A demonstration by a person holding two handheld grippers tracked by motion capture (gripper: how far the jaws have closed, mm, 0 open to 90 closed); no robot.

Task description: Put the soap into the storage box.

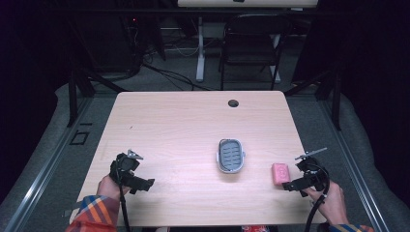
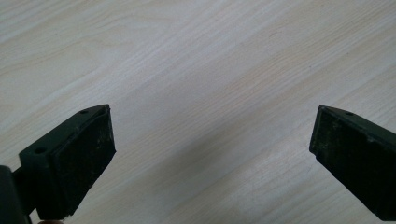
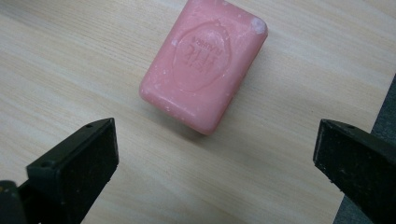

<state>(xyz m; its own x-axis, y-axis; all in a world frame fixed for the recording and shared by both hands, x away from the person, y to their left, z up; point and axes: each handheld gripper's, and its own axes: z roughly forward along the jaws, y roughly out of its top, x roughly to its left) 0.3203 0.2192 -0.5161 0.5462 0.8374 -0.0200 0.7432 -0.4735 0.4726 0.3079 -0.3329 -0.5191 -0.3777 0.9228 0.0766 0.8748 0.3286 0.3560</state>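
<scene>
Nearest to me, at the near edge of the table [image 1: 193,116], both hands come in holding their tools. On the near left I see my left gripper [image 1: 145,185] with its jaws spread wide and nothing between them; its own view looks down on bare pale wood. On the near right, my right gripper [image 1: 287,185] also has its jaws spread wide and grips nothing. Just beyond its jaws lies the pink soap bar [image 3: 204,65], flat on the wood close to the right edge, stamped face up, untouched by either jaw. A little farther in and to the left of the soap, near the middle, sits the grey soap dish [image 1: 230,155], well apart from both grippers. Far off behind stands a dark folding chair [image 1: 251,46].
</scene>
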